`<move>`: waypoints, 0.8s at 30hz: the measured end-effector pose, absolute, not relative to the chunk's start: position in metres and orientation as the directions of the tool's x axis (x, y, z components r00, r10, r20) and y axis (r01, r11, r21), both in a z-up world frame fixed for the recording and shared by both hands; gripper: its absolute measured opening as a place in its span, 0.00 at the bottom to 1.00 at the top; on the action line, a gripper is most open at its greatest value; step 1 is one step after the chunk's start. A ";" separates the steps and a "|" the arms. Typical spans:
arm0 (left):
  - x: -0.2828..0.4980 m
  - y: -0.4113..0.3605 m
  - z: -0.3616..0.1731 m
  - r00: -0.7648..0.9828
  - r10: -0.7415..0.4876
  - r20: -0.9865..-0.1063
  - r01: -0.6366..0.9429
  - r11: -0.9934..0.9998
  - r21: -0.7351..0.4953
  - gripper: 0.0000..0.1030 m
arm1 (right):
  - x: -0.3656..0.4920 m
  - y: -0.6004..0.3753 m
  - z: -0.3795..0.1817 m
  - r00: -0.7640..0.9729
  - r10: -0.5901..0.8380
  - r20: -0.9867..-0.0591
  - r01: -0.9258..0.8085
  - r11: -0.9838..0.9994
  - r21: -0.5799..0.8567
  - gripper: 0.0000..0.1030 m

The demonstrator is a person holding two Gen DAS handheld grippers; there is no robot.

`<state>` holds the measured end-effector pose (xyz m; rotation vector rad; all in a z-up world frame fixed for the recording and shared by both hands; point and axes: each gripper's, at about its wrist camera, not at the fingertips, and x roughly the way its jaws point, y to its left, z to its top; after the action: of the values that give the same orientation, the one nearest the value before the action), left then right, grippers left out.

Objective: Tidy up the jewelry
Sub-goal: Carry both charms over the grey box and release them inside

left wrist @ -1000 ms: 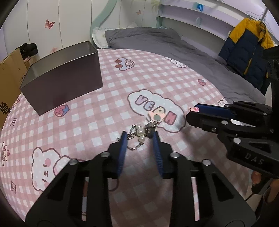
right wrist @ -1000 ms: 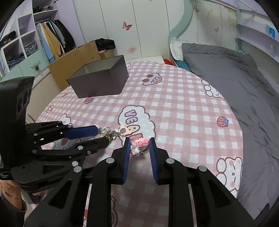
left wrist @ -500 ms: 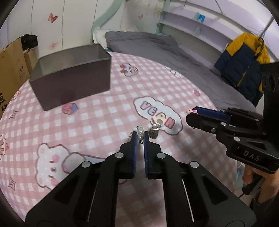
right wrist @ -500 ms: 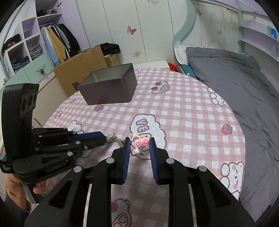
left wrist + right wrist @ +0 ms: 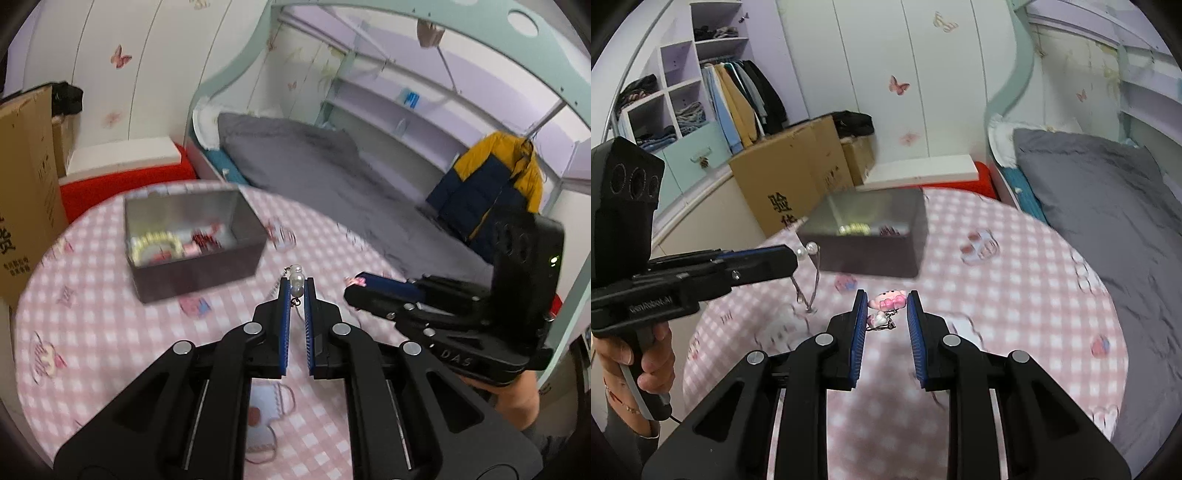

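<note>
- The metal box (image 5: 195, 243) stands on the round table (image 5: 110, 332).
- A bracelet (image 5: 157, 245) lies in the box.
- The bed (image 5: 332, 177) lies behind the box, to its right.
- Cardboard boxes (image 5: 790, 181) stand behind the box, to its left.

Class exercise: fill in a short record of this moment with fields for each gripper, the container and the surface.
left gripper: shut on pearl chain piece, its chain hanging clear of the table
right gripper: shut on pink charm
metal box: open-topped, on the table, beyond both grippers
box contents: bead bracelet, red pieces
table: pink checked cloth
</note>
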<state>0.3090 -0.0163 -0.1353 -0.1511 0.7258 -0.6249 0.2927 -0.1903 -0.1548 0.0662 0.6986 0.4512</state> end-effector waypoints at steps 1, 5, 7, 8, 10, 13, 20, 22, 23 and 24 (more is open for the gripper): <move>0.313 -0.015 -0.131 0.584 -0.582 -0.566 0.481 0.810 -0.336 0.07 | 0.299 -0.186 -0.150 0.675 0.435 -0.596 -0.388 0.896 0.215 0.19; 0.333 -0.004 -0.115 0.626 -0.559 -0.544 0.468 0.827 -0.312 0.07 | 0.321 -0.174 -0.137 0.677 0.460 -0.574 -0.411 0.884 0.223 0.19; 0.342 0.002 -0.111 0.634 -0.556 -0.538 0.462 0.830 -0.313 0.07 | 0.334 -0.168 -0.132 0.678 0.475 -0.561 -0.419 0.877 0.236 0.19; 0.349 0.004 -0.109 0.641 -0.549 -0.536 0.455 0.834 -0.311 0.07 | 0.340 -0.165 -0.130 0.677 0.482 -0.556 -0.423 0.873 0.243 0.19; 0.360 0.007 -0.108 0.647 -0.546 -0.532 0.449 0.837 -0.313 0.07 | 0.350 -0.161 -0.128 0.678 0.487 -0.551 -0.426 0.871 0.245 0.19; 0.371 0.010 -0.109 0.655 -0.538 -0.531 0.441 0.842 -0.311 0.07 | 0.367 -0.153 -0.126 0.676 0.490 -0.551 -0.431 0.869 0.244 0.19; 0.396 0.008 -0.129 0.637 -0.518 -0.572 0.414 0.855 -0.313 0.07 | 0.394 -0.137 -0.149 0.643 0.474 -0.602 -0.427 0.874 0.232 0.20; 0.402 0.006 -0.139 0.622 -0.510 -0.594 0.406 0.859 -0.312 0.07 | 0.398 -0.136 -0.156 0.633 0.469 -0.616 -0.422 0.876 0.233 0.20; 0.404 0.004 -0.145 0.614 -0.504 -0.608 0.401 0.862 -0.310 0.07 | 0.400 -0.136 -0.161 0.626 0.466 -0.625 -0.418 0.877 0.237 0.20; 0.407 0.003 -0.150 0.607 -0.500 -0.618 0.396 0.864 -0.310 0.07 | 0.401 -0.136 -0.166 0.621 0.463 -0.632 -0.414 0.879 0.237 0.20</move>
<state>0.4067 0.0033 -0.1497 -0.1470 0.7585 -0.5201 0.4010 -0.1363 -0.1657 0.0708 0.7466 0.5045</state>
